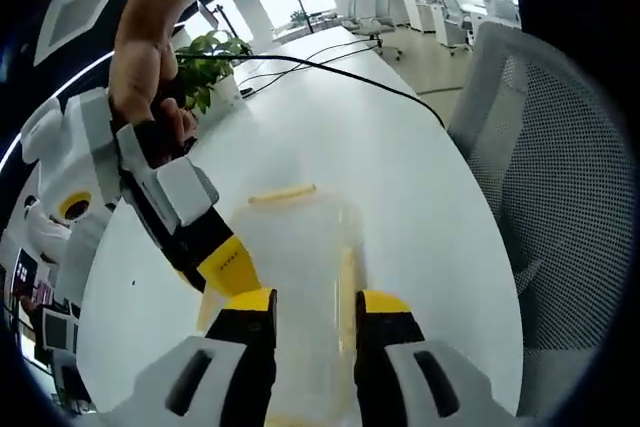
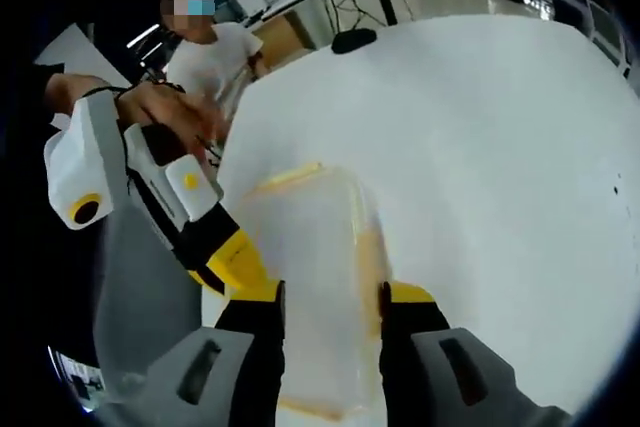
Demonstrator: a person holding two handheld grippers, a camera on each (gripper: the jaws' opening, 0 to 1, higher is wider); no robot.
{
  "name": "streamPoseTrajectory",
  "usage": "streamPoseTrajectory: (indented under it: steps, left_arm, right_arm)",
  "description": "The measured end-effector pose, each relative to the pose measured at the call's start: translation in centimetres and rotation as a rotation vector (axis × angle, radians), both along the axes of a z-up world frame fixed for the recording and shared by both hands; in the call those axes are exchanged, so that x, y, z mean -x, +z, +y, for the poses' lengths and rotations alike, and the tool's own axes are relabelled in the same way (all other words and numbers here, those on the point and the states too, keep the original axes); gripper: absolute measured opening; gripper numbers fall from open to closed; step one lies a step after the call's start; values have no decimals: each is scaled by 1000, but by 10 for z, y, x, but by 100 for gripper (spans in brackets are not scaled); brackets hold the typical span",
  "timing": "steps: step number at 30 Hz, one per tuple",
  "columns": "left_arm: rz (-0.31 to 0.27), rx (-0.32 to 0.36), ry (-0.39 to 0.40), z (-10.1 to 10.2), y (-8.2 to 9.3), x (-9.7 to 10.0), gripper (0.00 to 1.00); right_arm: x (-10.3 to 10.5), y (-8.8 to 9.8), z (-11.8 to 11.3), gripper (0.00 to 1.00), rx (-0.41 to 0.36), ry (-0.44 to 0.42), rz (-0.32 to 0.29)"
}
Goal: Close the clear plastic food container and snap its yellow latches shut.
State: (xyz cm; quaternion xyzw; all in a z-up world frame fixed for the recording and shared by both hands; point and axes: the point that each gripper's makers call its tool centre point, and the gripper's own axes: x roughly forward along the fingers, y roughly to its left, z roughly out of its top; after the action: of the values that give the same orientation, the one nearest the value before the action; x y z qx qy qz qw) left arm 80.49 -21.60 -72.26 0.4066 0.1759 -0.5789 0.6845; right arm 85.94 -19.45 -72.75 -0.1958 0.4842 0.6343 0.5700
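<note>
Container position, left gripper view: the clear rectangular plastic food container [image 1: 300,277] lies on the white table [image 1: 420,187] directly ahead of the left gripper [image 1: 315,322], partly between its two yellow-tipped black jaws. The jaws stand apart, released, with the container body visible through the gap; whether they touch its walls cannot be told. A yellow latch [image 1: 282,193] runs along the far short edge of the container, and a second yellow latch [image 1: 347,287] runs along the side just inside the right-hand jaw. The lid appears to sit on the base, though the clear plastic makes this uncertain. The other gripper [image 1: 228,265] enters from the left, held in a person's hand [image 1: 145,67], its yellow tip at the container's near-left side. Beyond the container: a green potted plant [image 1: 210,62], a black cable [image 1: 330,67] and, to the right, a grey mesh office chair [image 1: 560,167].

Right gripper view: the same container [image 2: 310,287] lies ahead of the right gripper [image 2: 330,322], whose jaws are likewise spread, holding nothing. One latch [image 2: 285,177] marks the far edge; another [image 2: 372,257] lies beside the right-hand jaw. The other gripper [image 2: 235,257] comes in from the left with its tip against the container's left side.

Step in hand, as a judgement: lid seating appears complete or nearly so, and latching is under way, one gripper to each side.

Next move calls for: steadying the container with one gripper while the other presses a latch down over the rim until it seats. The light container is likely to slide on the smooth table if pushed from one side alone.
</note>
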Motion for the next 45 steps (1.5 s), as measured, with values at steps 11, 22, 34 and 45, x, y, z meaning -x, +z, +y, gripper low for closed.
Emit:
streamPoseTrajectory:
  steps: [11, 22, 34, 45]
  left_arm:
    - [-10, 15, -6, -2, 5, 4, 24]
    - [24, 20, -14, -3, 8, 5, 25]
    - [67, 44, 31, -3, 15, 7, 29]
    - [83, 93, 89, 6, 31, 4, 36]
  right_arm:
    - [0, 2, -2, 35, -26, 1, -18]
    - [-1, 4, -2, 36, -53, -8, -69]
    - [-1, 8, -7, 36, -80, -30, -155]
    - [-10, 26, -22, 43, -119, -94, -244]
